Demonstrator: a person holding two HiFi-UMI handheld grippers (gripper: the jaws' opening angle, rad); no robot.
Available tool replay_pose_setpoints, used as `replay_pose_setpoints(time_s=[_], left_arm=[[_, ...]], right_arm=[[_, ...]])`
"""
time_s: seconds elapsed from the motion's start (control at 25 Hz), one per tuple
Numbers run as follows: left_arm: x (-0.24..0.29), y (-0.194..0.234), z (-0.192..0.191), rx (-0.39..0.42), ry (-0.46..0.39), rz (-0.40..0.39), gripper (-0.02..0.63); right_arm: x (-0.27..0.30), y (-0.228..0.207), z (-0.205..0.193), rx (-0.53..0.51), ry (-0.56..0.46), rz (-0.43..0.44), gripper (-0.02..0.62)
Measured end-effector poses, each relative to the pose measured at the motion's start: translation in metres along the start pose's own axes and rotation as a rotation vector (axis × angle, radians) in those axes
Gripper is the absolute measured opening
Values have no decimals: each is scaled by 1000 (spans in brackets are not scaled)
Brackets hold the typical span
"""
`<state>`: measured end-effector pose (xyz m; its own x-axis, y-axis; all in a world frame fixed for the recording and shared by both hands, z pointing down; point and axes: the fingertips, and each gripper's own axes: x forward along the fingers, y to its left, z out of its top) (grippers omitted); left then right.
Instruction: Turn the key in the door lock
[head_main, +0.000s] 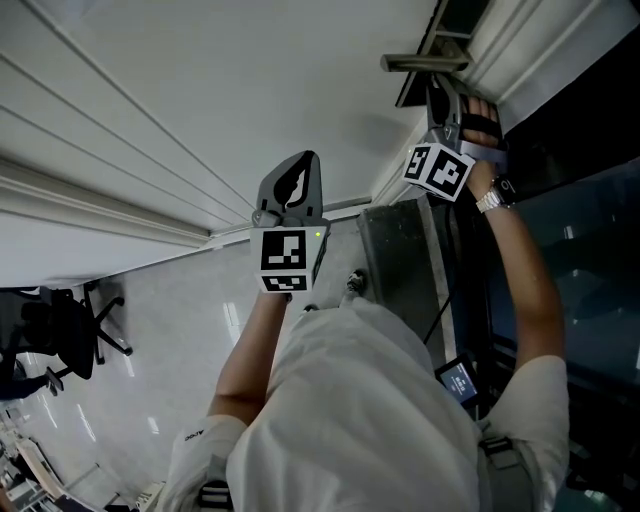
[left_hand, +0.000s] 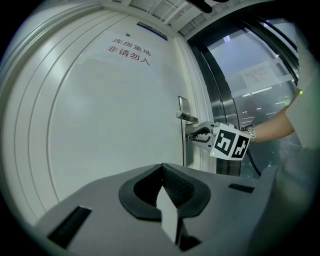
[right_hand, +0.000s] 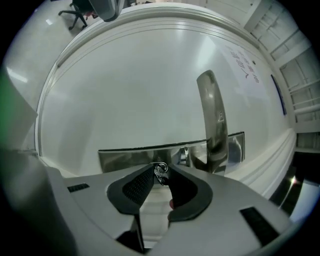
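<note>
left hand-held gripper (left_hand: 162, 168): jaws together | right hand-held gripper (left_hand: 193, 134): below door handle (left_hand: 187, 117)

most of the key (right_hand: 160, 174) hides between the tips of the right hand-held gripper (right_hand: 161, 168).

**Floor** (head_main: 180, 330): pale, glossy stone or tile, carrying streaks of reflected light.

**Wall** (head_main: 80, 190): white, with long parallel ridged mouldings.

**Furniture:** one black swivel chair (head_main: 75, 335) on a star base stands on the floor. Items at the lower left corner of the head view are too small to identify.

**Right side:** a glazed partition (left_hand: 250, 65) is set in a brushed steel frame (left_hand: 220, 100). A paper notice (left_hand: 261, 75) is fixed on the glass, and its print is not legible. Bright strips of light show in the glass below the notice.

**Ceiling** (left_hand: 160, 7): white grid panels.

**Lighting:** even and diffuse, with no hard shadows on wall or floor.
</note>
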<state>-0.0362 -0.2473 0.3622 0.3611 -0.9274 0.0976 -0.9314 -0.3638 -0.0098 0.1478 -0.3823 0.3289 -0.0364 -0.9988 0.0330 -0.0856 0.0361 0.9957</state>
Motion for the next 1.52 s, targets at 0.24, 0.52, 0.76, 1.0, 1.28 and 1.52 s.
replay_pose_setpoints(time_s=[0.24, 0.52, 0.76, 1.0, 1.28, 1.52], left_arm=[[-2, 0, -1, -1, 3, 3, 6], [-4, -2, -3, 5, 7, 2, 6], [-5, -2, -3, 2, 9, 4, 6], [-6, -3, -4, -1, 11, 4, 6], [-6, -1, -3, -3, 11, 10, 6], [-2, -7, -3, -8, 9, 2, 6]], right_arm=[[3, 0, -1, 20, 13, -8, 91], [2, -1, -1, 87, 1, -11, 91], [3, -4, -1, 233, 8, -7, 84], [2, -9, 1, 390, -5, 9, 70], [2, -12, 1, 498, -10, 34, 48], [1, -12, 0, 520, -20, 33, 41]])
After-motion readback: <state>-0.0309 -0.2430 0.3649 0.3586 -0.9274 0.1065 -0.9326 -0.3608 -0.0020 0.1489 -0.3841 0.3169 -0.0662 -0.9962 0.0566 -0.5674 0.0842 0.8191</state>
